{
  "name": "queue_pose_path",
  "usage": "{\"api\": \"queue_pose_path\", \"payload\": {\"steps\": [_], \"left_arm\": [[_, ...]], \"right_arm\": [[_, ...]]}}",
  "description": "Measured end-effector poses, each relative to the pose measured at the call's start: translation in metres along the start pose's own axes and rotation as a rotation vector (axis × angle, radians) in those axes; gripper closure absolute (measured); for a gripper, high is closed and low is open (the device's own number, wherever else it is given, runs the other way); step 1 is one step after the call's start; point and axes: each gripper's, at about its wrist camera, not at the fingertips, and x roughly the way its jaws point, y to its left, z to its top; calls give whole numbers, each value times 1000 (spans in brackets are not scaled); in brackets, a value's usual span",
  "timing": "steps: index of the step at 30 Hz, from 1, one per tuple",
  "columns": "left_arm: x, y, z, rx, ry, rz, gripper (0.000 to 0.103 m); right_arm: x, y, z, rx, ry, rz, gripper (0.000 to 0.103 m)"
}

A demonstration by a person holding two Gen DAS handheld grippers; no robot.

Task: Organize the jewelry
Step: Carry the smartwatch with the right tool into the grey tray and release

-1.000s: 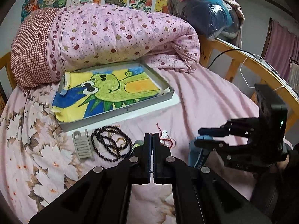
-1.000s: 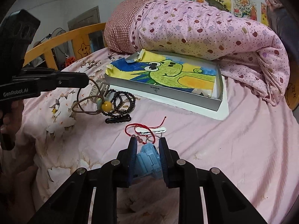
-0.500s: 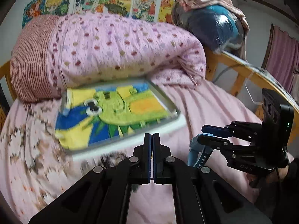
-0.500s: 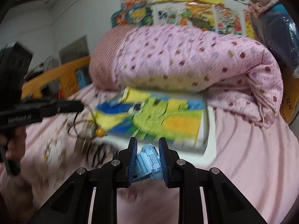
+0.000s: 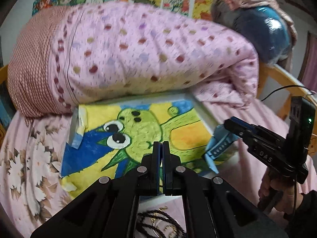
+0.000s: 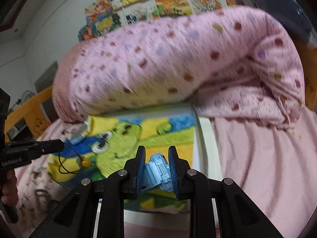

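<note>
Above the tray's [image 5: 206, 117] right edge, my right hand-held gripper [image 6: 157, 168] clamps a blue watch [image 6: 158, 171]; my left hand-held gripper [image 5: 162, 154], jaws fully together, pinches a cord necklace [image 6: 79, 158] dangling over the tray's left part; black beads [image 5: 158, 220] lie on the bed [image 5: 29, 168].

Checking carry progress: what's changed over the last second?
Both grippers moved from the loose jewelry toward the tray. Right gripper stays clamped on the blue watch; left gripper stays shut on the cord necklace, which now dangles over the tray.
</note>
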Motion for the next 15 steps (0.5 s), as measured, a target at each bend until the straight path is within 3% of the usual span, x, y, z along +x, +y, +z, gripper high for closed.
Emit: {"api": "queue_pose_path", "payload": {"steps": [7, 8, 11, 12, 14, 15], "left_arm": [[38, 16, -16, -74, 93, -7, 103], [41, 16, -18, -74, 102, -10, 103], [43, 18, -21, -95, 120, -26, 103], [42, 20, -22, -109, 124, -33, 102], [39, 23, -22, -132, 124, -45, 93], [37, 24, -21, -144, 122, -43, 75]], "right_arm": [[13, -6, -7, 2, 54, -15, 78], [13, -4, -7, -6, 57, -14, 72], [9, -1, -5, -21, 49, -23, 39], [5, 0, -4, -20, 39, -23, 35], [1, 1, -2, -19, 32, -27, 32], [-3, 2, 0, -19, 28, -29, 29]]}}
